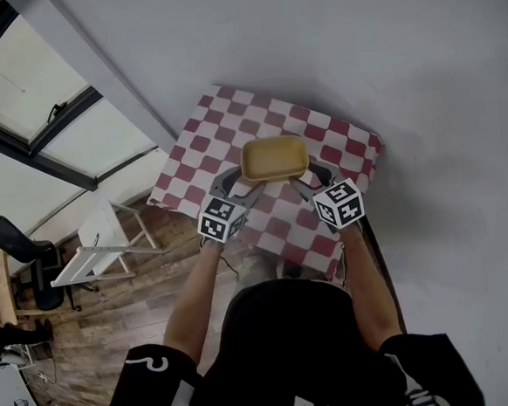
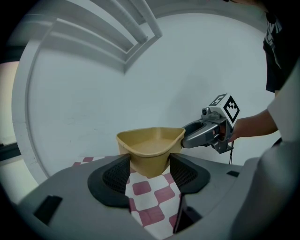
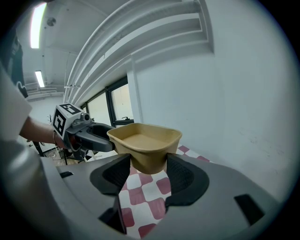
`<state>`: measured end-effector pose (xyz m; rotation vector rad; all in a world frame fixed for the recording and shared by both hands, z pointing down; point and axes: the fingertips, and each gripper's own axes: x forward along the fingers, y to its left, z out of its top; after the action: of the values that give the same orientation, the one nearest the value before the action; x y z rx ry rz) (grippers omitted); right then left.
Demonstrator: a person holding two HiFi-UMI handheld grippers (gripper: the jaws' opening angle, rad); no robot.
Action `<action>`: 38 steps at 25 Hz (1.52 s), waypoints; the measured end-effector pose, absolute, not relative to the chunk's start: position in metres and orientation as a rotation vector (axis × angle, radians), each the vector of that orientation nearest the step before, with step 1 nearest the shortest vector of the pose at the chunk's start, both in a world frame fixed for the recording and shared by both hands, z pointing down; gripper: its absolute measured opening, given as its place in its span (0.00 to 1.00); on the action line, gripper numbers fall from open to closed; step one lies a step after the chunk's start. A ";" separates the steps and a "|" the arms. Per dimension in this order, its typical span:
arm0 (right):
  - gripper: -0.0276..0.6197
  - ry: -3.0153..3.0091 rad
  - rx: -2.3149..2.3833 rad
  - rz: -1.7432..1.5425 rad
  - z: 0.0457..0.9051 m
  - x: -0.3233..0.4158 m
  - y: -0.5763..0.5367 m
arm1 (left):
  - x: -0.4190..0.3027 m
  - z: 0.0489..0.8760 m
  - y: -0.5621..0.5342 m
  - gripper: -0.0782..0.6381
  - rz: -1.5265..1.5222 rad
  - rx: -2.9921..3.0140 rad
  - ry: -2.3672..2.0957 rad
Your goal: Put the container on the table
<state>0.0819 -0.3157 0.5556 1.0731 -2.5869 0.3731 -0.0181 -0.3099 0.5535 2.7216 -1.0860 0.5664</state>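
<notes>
The left gripper (image 2: 149, 172) has its jaws closed on one corner of the tan container (image 2: 150, 143). The right gripper (image 3: 149, 172) clamps the corner beside it on the near side. Each shows in the other's view, nosed against the rim.

The container (image 1: 274, 158) is open-topped, upright and held between both grippers over the table (image 1: 204, 142). Whether its base touches cannot be told.

The marker cubes carry black-and-white square patterns. White print on the person's black shirt is cut off and unreadable.

A red-and-white check cloth (image 2: 146, 193) covers the table, which stands against a plain pale wall. To the left are a wooden floor (image 1: 114, 314), a white chair (image 1: 100, 249) and a dark-framed window (image 1: 47, 126). A ceiling strip light (image 3: 36, 23) shows in the right gripper view.
</notes>
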 end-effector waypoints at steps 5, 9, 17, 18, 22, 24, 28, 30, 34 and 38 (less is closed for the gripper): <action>0.44 -2.584 1.069 0.380 0.559 0.079 -0.320 | -0.022 0.559 -0.314 0.50 0.573 2.719 -1.085; 0.44 -2.580 1.070 0.384 0.559 0.075 -0.324 | -0.027 0.557 -0.319 0.50 0.578 2.724 -1.087; 0.44 -2.582 1.073 0.386 0.561 0.072 -0.326 | -0.029 0.557 -0.322 0.50 0.579 2.732 -1.082; 0.44 -2.582 1.073 0.386 0.561 0.072 -0.326 | -0.030 0.558 -0.322 0.50 0.581 2.733 -1.083; 0.44 -2.579 1.067 0.386 0.562 0.070 -0.328 | -0.033 0.562 -0.323 0.50 0.592 2.721 -1.089; 0.44 -2.579 1.063 0.387 0.562 0.068 -0.329 | -0.034 0.560 -0.324 0.50 0.588 2.724 -1.092; 0.44 -2.578 1.055 0.386 0.561 0.064 -0.329 | -0.037 0.559 -0.323 0.50 0.576 2.718 -1.098; 0.44 -2.579 1.051 0.386 0.562 0.063 -0.328 | -0.038 0.560 -0.322 0.50 0.573 2.715 -1.101; 0.43 -2.577 1.043 0.393 0.566 0.060 -0.329 | -0.041 0.565 -0.323 0.50 0.582 2.707 -1.108; 0.43 -2.569 1.035 0.412 0.573 0.061 -0.328 | -0.041 0.572 -0.323 0.50 0.602 2.694 -1.109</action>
<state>0.0611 -0.3283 0.5735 1.0347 -2.5692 0.4116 -0.0411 -0.3227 0.5723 2.6944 -1.1090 0.6025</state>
